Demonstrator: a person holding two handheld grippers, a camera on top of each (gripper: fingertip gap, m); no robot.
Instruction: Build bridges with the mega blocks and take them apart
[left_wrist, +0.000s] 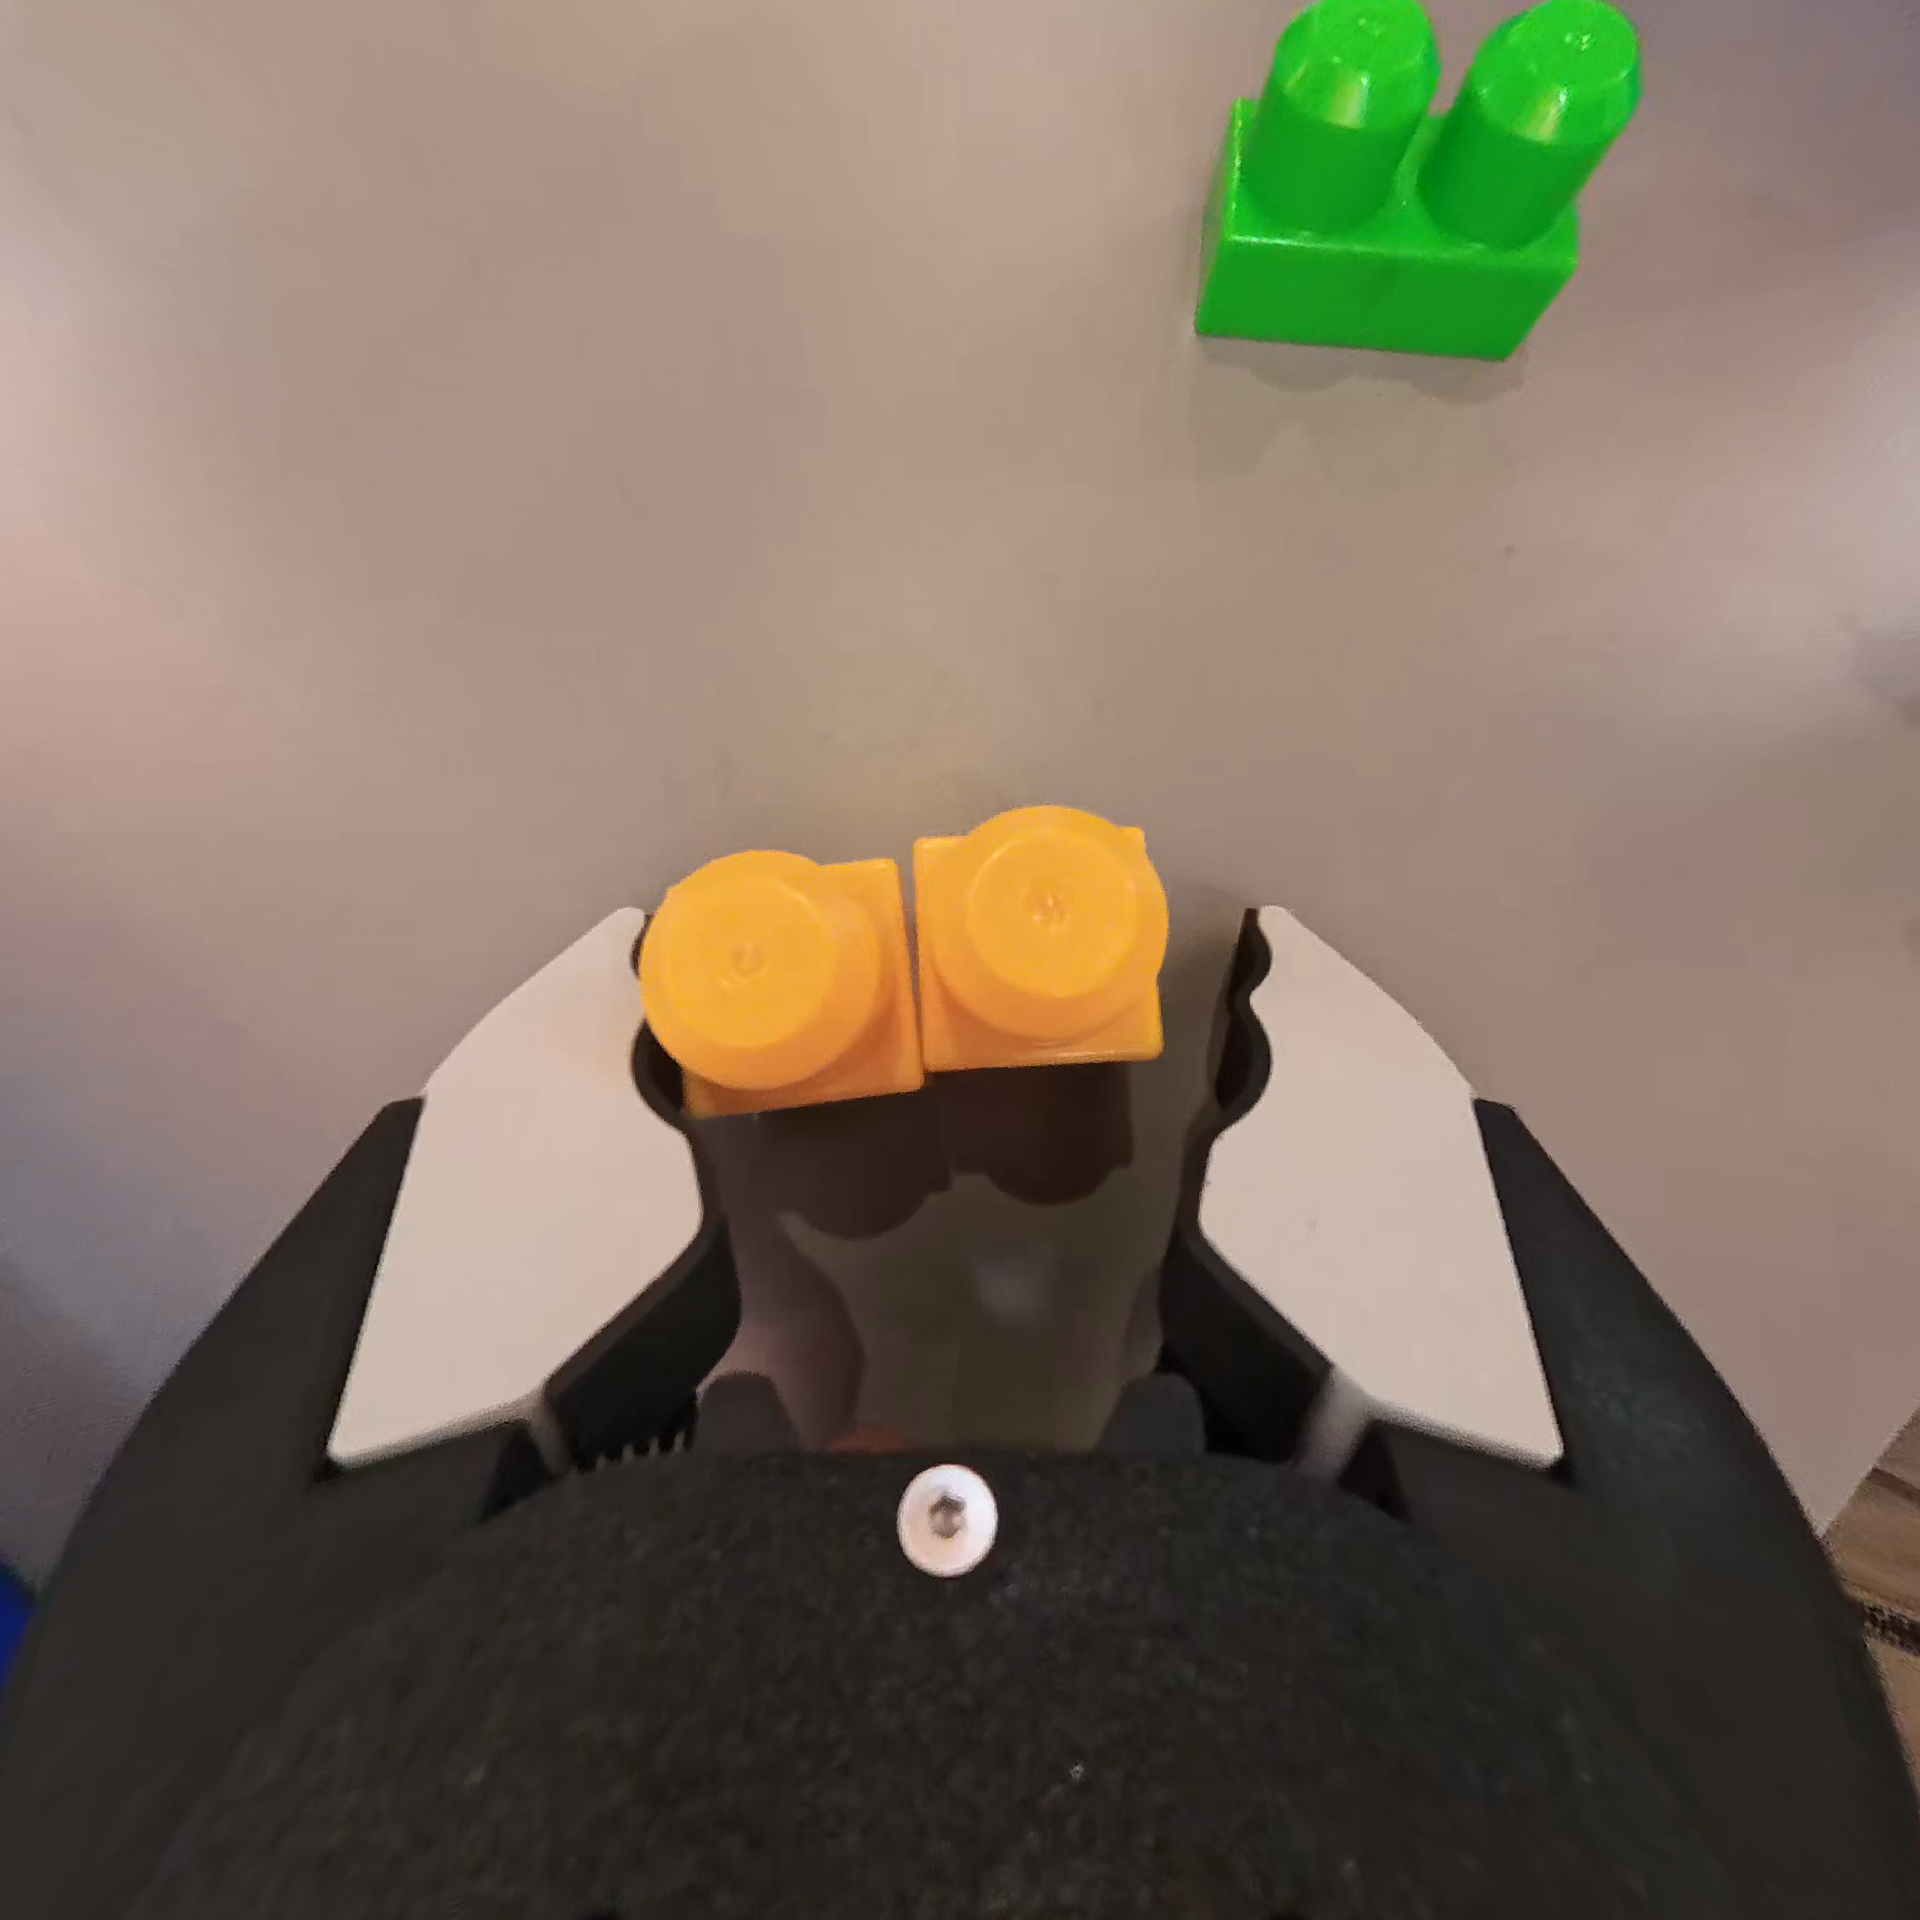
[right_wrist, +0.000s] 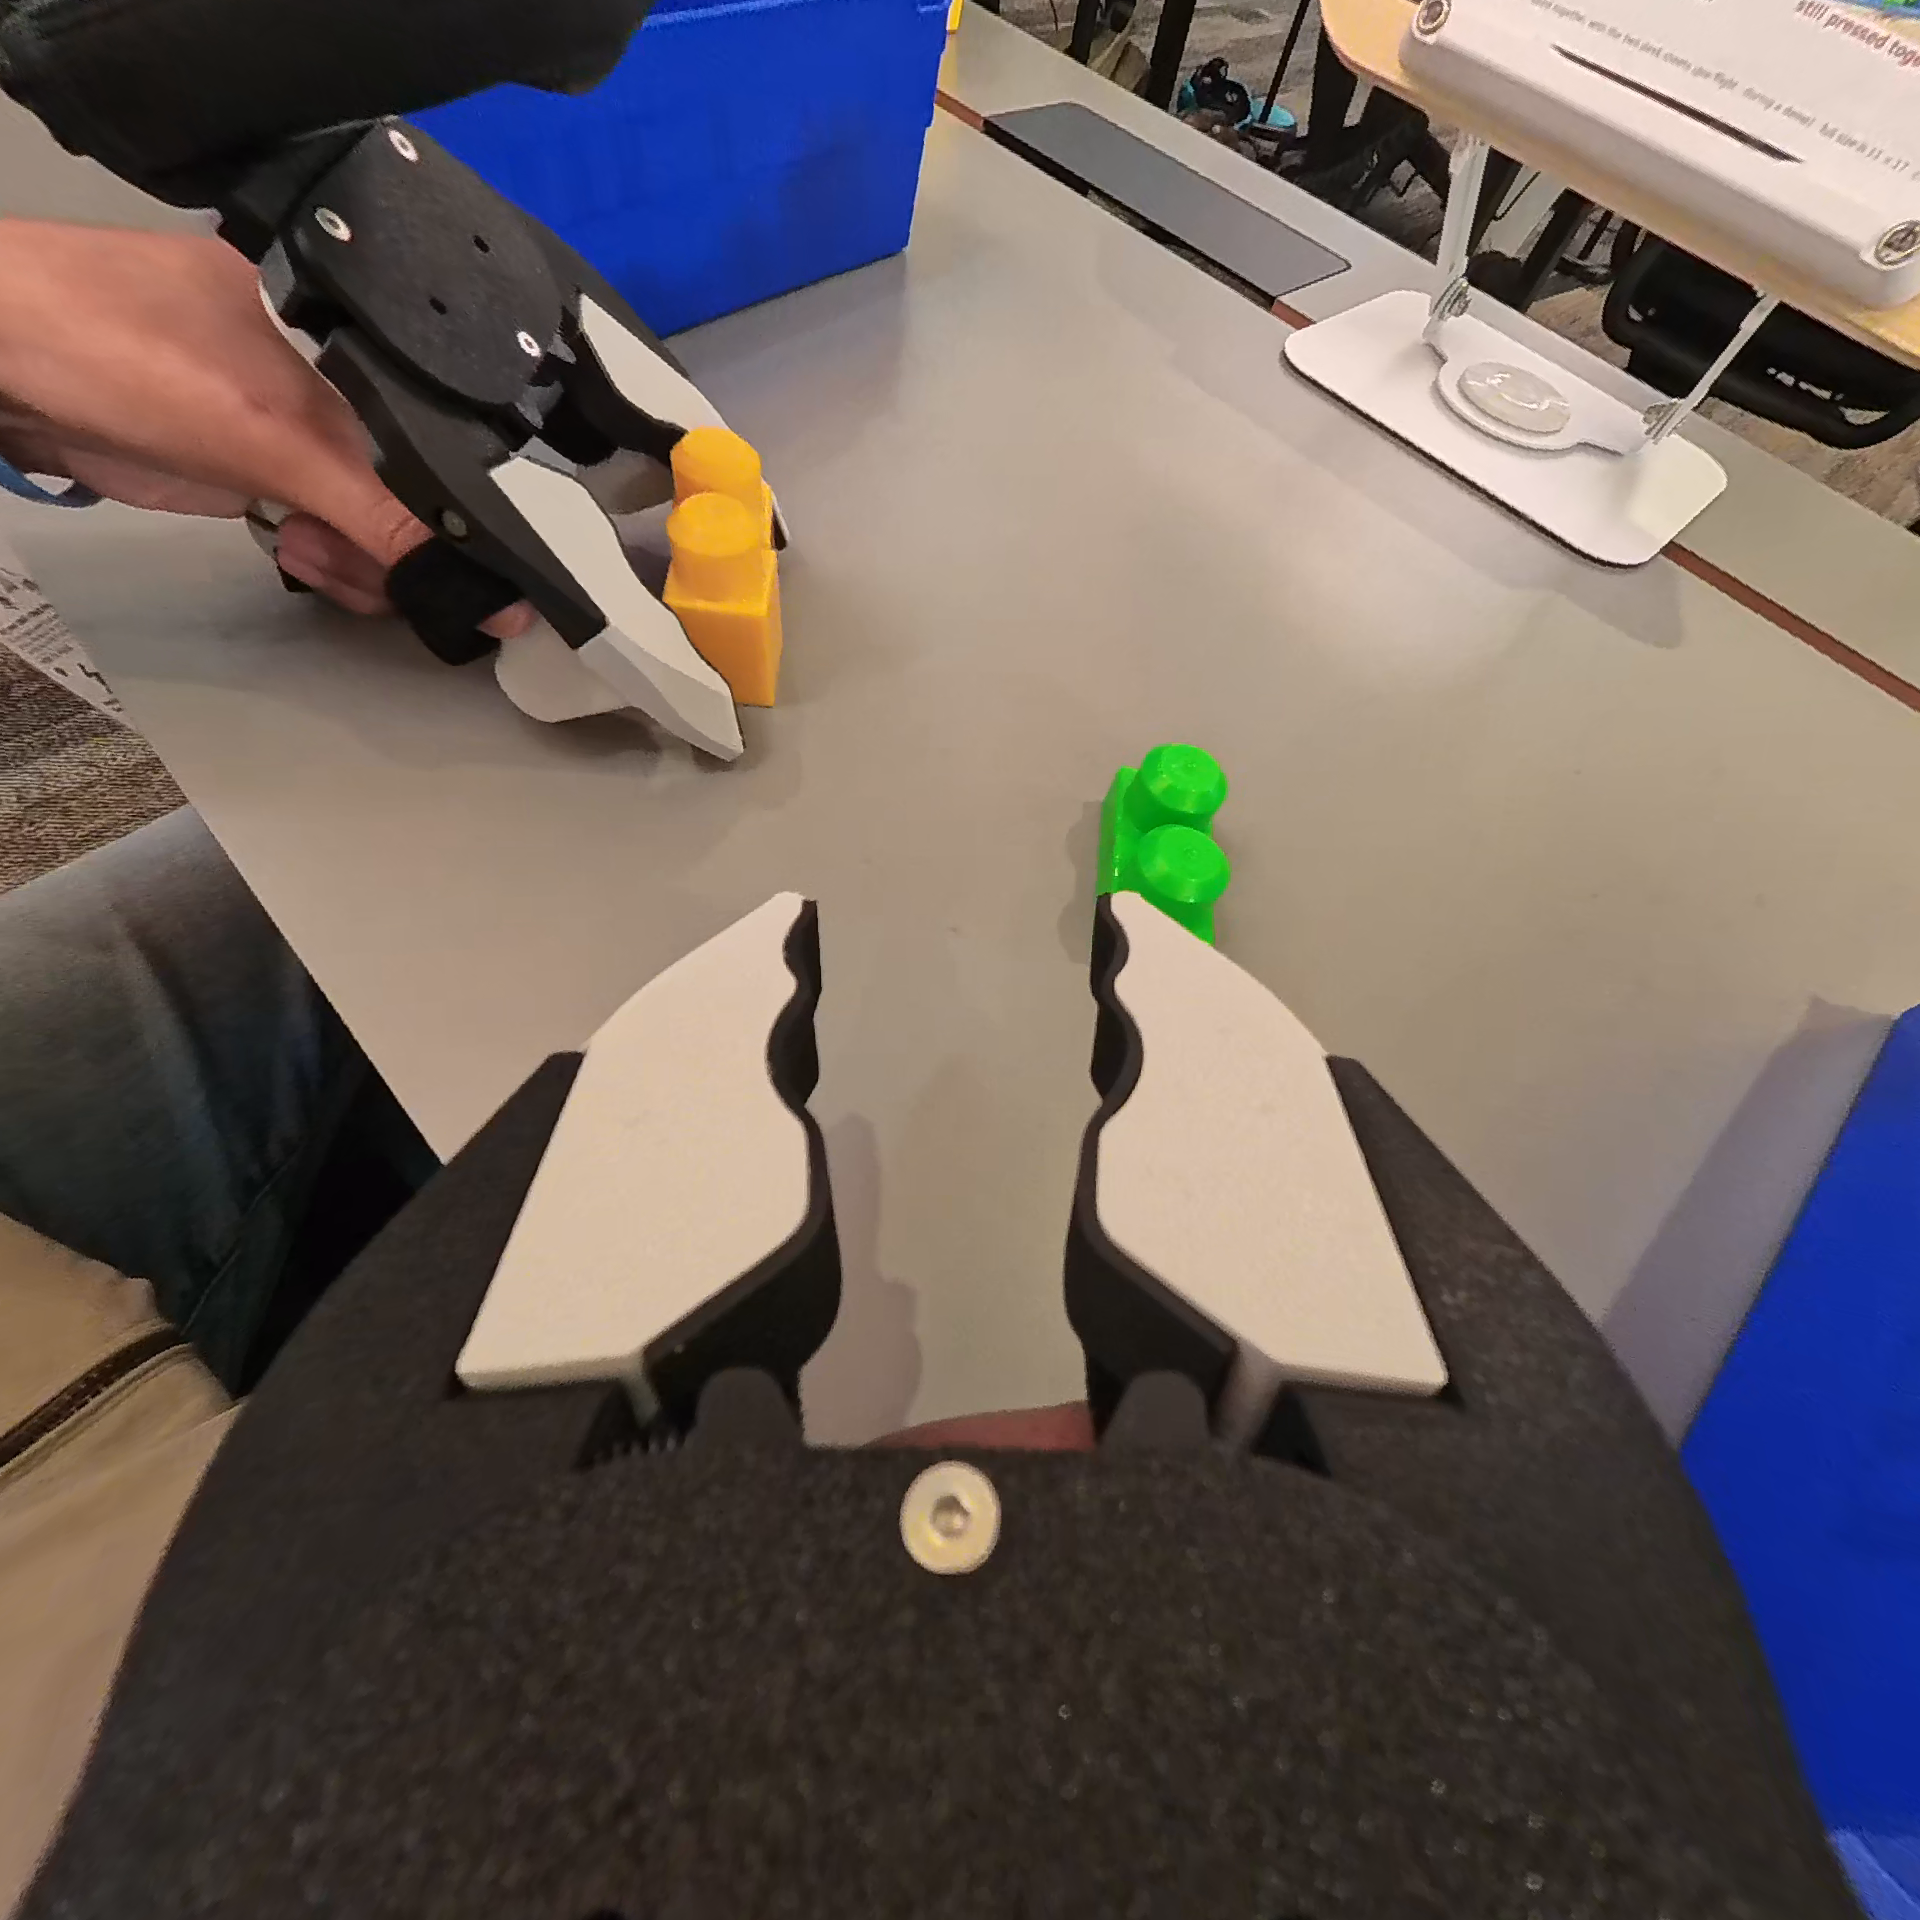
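Grey tabletop (right_wrist: 1039, 520). Left tongs (left_wrist: 940, 987) spread around two orange blocks (left_wrist: 904, 966), perhaps touching one. Right tongs (right_wrist: 956, 914) apart, empty, green block (right_wrist: 1169, 831) just ahead-right.

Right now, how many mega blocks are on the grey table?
3. Two orange blocks stand side by side between the fingers of the open left gripper. One green block lies alone just beyond the right gripper. The blue bins may hide more.
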